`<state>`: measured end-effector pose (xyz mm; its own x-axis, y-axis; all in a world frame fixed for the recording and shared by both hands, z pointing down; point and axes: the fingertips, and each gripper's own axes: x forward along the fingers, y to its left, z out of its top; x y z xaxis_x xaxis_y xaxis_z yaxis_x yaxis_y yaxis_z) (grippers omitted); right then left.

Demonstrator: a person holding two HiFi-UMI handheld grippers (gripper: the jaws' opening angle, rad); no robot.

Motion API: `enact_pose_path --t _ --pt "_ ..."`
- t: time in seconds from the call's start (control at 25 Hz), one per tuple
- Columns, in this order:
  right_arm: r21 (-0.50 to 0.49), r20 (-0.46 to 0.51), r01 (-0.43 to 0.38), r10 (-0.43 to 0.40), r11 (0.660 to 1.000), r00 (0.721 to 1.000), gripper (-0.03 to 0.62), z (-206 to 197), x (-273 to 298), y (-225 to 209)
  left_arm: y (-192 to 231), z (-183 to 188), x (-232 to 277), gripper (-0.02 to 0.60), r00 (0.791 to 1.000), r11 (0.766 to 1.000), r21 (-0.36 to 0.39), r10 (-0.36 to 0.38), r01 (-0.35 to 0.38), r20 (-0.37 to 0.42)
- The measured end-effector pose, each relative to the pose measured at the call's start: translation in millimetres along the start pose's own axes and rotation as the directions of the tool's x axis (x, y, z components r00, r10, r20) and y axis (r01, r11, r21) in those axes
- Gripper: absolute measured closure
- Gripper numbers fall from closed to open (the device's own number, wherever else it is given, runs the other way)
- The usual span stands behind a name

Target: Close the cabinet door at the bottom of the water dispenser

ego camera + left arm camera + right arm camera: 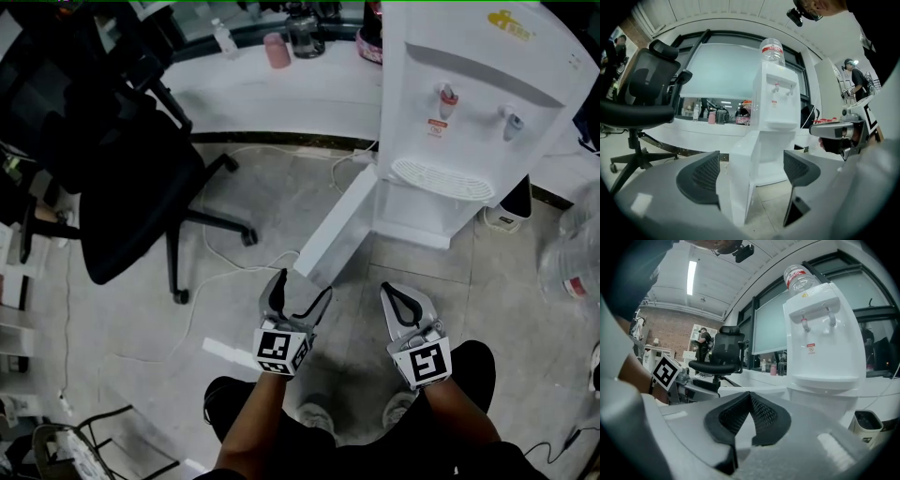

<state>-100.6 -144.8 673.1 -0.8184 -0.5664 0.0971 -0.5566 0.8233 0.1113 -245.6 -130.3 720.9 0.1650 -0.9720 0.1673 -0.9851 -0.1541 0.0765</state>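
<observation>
Two grippers: the left gripper (300,289) has its jaws wide apart; the right gripper (392,292) has its jaws together on nothing.
Door: the white door (339,225) stands swung open from the base of the dispenser (469,112), jutting toward the person.
Key relation: the door's free edge lies just ahead of the left gripper. In the left gripper view that edge stands between the open jaws, and the pads do not press on it.
Long axis: upright, with the panel running slantwise from the dispenser's front corner to the left gripper.
Nearer hand: left; the right gripper sits off to the side, clear of the door.
Likely move: a push swinging the edge back toward the dispenser.
Writing: a yellow logo, a red tap label and the bottle (772,49) label, all too small to read.
</observation>
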Motion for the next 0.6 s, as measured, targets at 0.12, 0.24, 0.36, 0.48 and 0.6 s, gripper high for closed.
enact_pose_path --t 0.12,0.24,0.36,0.48,0.6 --pt "-0.026 0.007 0.000 0.000 1.000 1.000 0.591 4 -1 -1 -2 -6 11 0.114 0.999 1.000 -0.011 -0.029 0.029 -0.016" --pt "-0.030 0.011 0.011 -0.010 1.000 1.000 0.591 6 -4 -4 -6 -7 16 0.116 0.999 0.999 -0.004 -0.046 0.045 -0.022" --pt "-0.012 -0.001 0.028 -0.028 1.000 1.000 0.591 1 -8 -8 -9 -10 20 0.128 0.998 0.999 0.014 -0.050 0.050 -0.031" --pt "-0.015 0.013 0.042 -0.042 0.999 0.999 0.591 4 -11 -13 -10 -10 22 0.130 0.998 0.999 0.011 -0.047 0.048 -0.036" --pt "-0.021 0.009 0.051 -0.051 0.998 0.999 0.591 3 -14 -17 -12 -10 22 0.129 0.998 0.999 0.014 -0.044 0.044 -0.041"
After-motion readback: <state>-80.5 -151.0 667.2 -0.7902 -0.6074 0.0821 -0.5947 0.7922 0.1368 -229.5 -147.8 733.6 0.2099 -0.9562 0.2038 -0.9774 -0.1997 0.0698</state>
